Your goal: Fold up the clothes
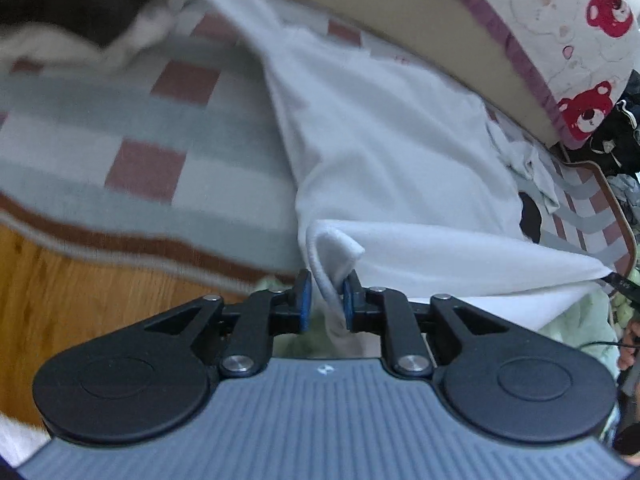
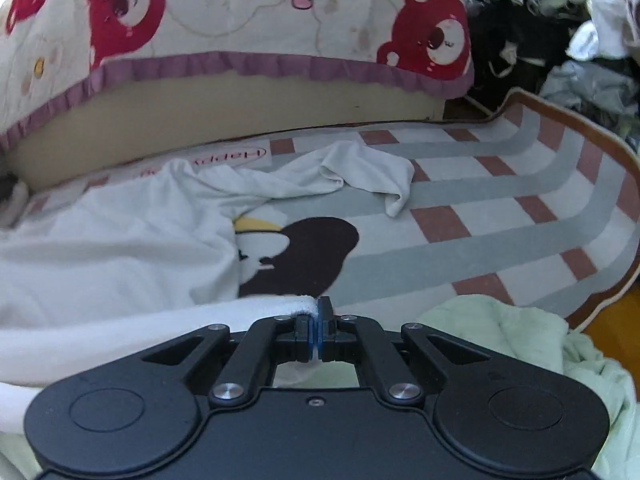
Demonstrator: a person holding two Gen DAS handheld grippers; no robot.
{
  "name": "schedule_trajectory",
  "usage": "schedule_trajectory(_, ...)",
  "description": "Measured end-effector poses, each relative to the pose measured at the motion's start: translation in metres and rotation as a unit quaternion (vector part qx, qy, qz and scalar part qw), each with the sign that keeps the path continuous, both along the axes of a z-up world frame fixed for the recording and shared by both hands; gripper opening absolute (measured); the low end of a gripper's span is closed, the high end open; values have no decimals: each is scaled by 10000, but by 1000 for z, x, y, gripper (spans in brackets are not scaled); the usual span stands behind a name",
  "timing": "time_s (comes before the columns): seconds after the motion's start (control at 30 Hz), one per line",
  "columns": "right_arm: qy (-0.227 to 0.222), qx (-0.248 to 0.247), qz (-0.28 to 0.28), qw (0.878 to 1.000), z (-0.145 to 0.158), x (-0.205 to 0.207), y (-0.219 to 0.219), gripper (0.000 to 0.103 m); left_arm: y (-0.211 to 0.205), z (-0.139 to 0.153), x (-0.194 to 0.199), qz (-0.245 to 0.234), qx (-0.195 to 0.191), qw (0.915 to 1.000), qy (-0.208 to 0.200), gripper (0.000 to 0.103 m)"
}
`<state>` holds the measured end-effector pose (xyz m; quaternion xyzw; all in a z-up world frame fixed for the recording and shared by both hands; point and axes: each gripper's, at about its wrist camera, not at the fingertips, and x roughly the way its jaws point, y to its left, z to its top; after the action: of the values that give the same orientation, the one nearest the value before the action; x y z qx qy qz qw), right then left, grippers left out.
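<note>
Your white garment [image 1: 392, 152] is spread mostly flat on the checked rug [image 1: 132, 132], wrinkled, one sleeve [image 2: 360, 172] flopped out crumpled toward the cushion side. Its near hem [image 1: 460, 248] is lifted off the rug and folded over, thick ribbed edge bunched at one corner [image 1: 332, 268]. Plain fabric, no print visible.

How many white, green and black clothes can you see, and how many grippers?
White garment: 1, held by both grippers
Pale green garment: 1
Dark clothes pile: 1 heap, pieces too jumbled to count
Grippers: 2, left gripper and right gripper
Total: 5
</note>
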<state>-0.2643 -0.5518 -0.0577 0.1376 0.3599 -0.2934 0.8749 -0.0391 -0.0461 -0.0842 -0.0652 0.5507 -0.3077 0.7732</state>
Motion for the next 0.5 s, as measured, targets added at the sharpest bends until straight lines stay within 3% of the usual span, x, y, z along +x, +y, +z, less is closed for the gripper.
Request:
schedule_trajectory(0.07,78,20,-36,10000,-3,-4,3,1,5,2,-8,-246,-30,9997,50,16)
schedule_trajectory(0.23,101,89,-111,9998,-4,-10,5,2,13,30,-31,-606,146,9948,-811,16)
schedule_trajectory(0.5,98,143,-49,9998,-9,-10,11,2,-5,39,-40,-889,320,9861,-1370,19)
